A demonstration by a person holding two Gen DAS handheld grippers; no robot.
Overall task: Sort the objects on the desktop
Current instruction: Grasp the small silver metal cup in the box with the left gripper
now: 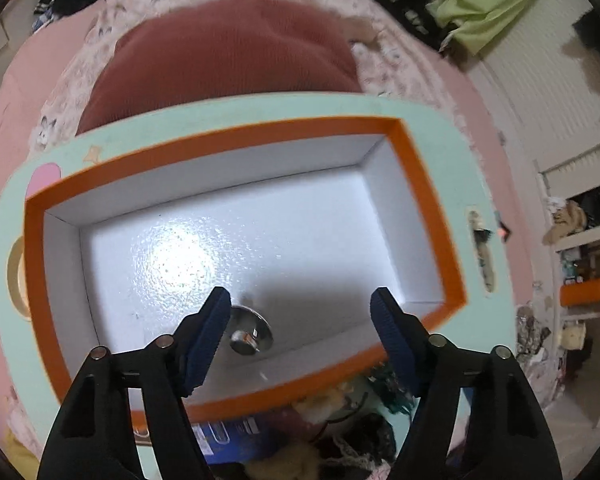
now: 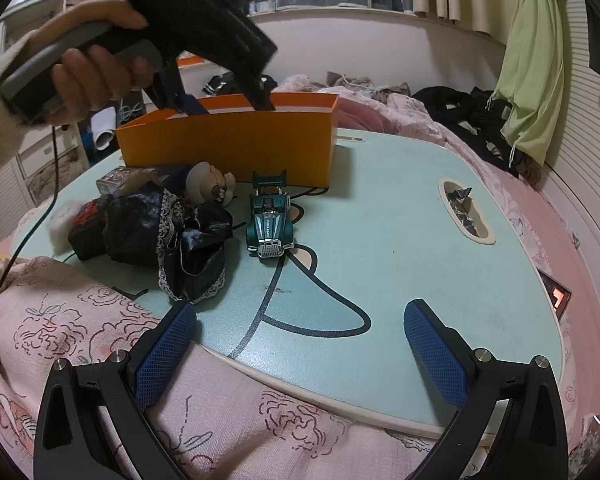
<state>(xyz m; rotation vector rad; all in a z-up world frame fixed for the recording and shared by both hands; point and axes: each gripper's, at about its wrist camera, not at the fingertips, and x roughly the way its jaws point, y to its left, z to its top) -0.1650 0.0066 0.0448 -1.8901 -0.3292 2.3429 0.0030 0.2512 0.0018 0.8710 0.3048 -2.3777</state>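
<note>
Cluttered bedroom, mint lap table (image 2: pixel 380 240) sitting on pink bedding, orange box (image 1: pixel 40 280) at its far side. My left gripper (image 1: pixel 300 312) points steeply down into the box, jaws apart, nothing pinched; a small shiny metal piece (image 1: pixel 249 330) lies loose on the white floor just beside the left pad, not between the pads. My right gripper (image 2: pixel 300 320) hangs at the table's near edge, jaws wide, empty. Likely next pick is the teal toy car (image 2: pixel 270 216): ahead of the right jaws, slightly left, long axis running away from me toward the box. Dark lacy cloth (image 2: pixel 172 236) lies just left of it. Right hand looks nearer.
</note>
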